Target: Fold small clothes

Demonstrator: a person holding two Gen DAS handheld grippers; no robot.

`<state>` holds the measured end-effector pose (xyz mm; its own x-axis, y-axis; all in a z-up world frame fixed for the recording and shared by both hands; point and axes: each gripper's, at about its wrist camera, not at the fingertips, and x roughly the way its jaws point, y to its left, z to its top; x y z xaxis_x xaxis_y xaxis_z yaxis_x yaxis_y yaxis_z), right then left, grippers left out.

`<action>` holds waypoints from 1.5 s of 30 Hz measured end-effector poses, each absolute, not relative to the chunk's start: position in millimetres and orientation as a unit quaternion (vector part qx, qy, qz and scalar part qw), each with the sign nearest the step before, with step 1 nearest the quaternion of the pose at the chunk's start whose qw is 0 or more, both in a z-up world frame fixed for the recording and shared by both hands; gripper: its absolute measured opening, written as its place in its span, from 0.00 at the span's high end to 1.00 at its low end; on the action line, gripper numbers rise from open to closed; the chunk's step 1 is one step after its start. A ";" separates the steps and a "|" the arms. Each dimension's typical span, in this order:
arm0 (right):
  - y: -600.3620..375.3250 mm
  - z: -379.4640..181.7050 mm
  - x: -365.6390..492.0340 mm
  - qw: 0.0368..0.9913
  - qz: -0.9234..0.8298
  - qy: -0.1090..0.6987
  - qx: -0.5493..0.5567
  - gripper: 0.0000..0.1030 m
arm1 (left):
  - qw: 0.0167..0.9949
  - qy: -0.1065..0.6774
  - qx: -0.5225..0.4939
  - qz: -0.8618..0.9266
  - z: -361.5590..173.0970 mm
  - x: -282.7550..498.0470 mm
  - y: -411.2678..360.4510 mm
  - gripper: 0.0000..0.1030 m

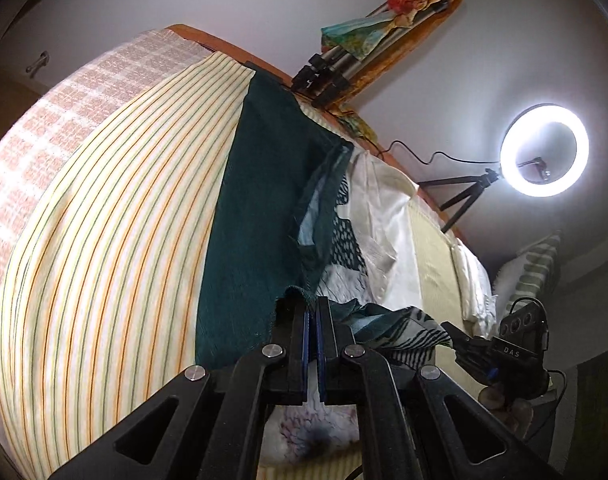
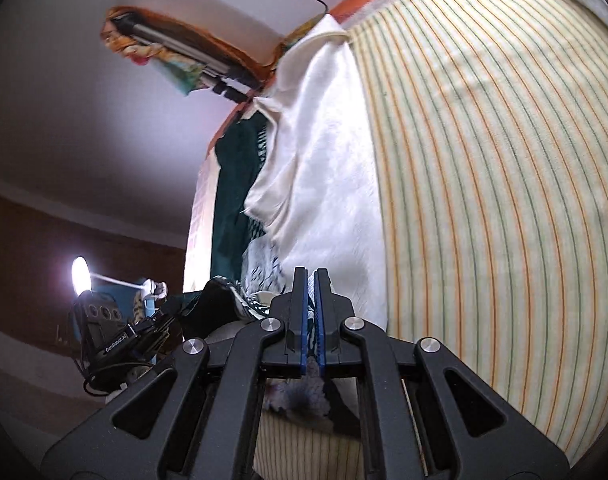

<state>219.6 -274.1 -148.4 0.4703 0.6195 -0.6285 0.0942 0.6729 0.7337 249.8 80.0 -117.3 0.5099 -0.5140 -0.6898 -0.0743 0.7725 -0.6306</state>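
Observation:
A dark green garment with a black-and-white patterned part lies across the striped bed sheet. My left gripper is shut on its near green edge. The patterned hem runs rightward to my right gripper, which also pinches it. In the right wrist view, my right gripper is shut on patterned cloth that hangs below its pads. The left gripper shows at the left, holding the same garment. The cloth sags between the two grippers.
A white cloth lies crumpled beside the green garment. A lit ring light on a small tripod stands past the bed's wooden edge. A folded tripod with colourful fabric is behind the bed. A striped pillow sits at the right.

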 end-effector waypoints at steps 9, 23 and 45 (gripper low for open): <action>-283.8 -168.3 241.1 0.757 0.138 0.506 0.391 0.76 | 0.827 0.469 -0.294 -0.098 -126.6 263.1 89.1 0.67; -248.1 -129.6 220.5 0.833 0.153 0.485 0.217 0.57 | 0.857 0.460 -0.195 -0.125 -106.8 238.9 67.3 0.68; -301.6 -129.4 375.6 0.842 0.150 0.449 0.259 0.57 | 0.856 0.444 -0.182 -0.192 -102.8 332.6 -7.6 0.61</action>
